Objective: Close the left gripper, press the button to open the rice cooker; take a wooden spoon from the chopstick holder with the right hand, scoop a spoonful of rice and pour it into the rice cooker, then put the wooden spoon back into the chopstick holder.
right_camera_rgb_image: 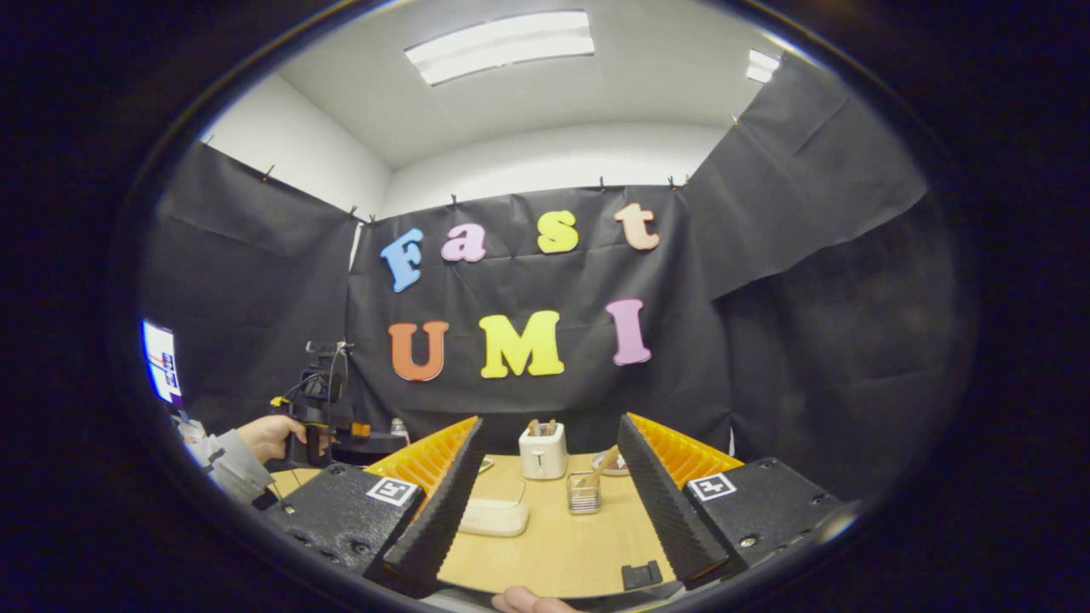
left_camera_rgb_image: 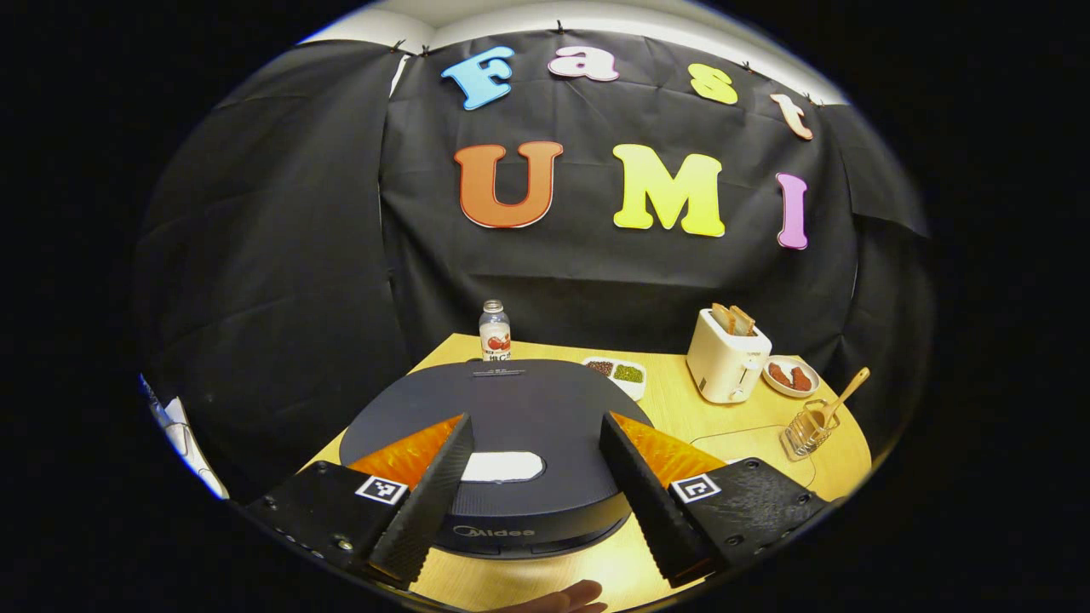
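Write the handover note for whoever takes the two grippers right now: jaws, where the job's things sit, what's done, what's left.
Left gripper: jaws open, empty, poised over the front of the rice cooker, whose lid is shut.
Right gripper: jaws open, empty, above the table, aimed toward the chopstick holder.
Wooden spoon stands in the holder, right of the cooker, near the toaster.
A pale lidded container lies on the table ahead of the right gripper; whether it holds the rice cannot be told.
Done: nothing yet.
Left: close the left jaws, press the button, then take the spoon, scoop, pour, return it.
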Action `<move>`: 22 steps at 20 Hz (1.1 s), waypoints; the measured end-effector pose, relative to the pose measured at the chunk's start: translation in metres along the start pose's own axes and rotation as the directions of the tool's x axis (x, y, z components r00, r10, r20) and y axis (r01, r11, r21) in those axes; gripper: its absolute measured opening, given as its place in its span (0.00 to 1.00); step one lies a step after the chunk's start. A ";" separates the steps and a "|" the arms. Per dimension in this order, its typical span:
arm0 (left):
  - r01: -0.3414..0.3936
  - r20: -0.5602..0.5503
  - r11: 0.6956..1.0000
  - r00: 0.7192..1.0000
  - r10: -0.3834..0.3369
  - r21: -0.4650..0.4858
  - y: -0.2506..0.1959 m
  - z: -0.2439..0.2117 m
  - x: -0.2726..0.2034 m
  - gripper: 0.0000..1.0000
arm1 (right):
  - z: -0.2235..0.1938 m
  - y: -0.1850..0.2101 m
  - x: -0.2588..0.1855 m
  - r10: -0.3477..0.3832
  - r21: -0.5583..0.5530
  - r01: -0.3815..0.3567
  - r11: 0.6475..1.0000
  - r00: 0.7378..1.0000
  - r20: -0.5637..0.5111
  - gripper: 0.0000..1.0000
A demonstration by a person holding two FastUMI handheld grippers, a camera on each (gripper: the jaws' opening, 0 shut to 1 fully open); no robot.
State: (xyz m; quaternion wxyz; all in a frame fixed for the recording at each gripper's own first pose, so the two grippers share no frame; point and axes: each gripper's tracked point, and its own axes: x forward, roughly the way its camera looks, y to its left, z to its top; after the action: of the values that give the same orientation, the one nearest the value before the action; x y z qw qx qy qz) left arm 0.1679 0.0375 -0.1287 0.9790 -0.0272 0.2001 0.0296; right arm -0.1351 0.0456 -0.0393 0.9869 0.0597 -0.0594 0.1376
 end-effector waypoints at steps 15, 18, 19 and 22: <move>-0.004 -0.064 1.000 0.998 0.004 0.002 0.015 -0.055 -0.020 0.98 | -0.013 0.024 -0.011 0.058 -0.070 -0.057 0.996 0.998 0.007 1.00; 0.000 -0.008 1.000 1.000 0.000 0.020 0.014 -0.053 -0.021 0.98 | -0.019 0.024 -0.009 0.059 -0.080 -0.060 0.995 0.998 -0.006 0.94; 0.001 0.004 1.000 1.000 -0.001 0.023 0.015 -0.054 -0.020 0.98 | -0.020 0.024 -0.007 0.056 -0.080 -0.056 0.995 0.998 -0.010 0.94; 0.008 0.042 1.000 0.999 -0.009 0.015 0.015 -0.053 -0.019 0.98 | -0.026 0.023 -0.004 0.047 -0.078 -0.049 0.996 0.999 -0.024 0.94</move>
State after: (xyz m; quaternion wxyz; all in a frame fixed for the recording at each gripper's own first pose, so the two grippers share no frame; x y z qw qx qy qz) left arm 0.1287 0.0478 -0.1701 0.9833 -0.0202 0.1795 0.0245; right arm -0.1427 0.0696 -0.0634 0.9855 0.0177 -0.0552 0.1593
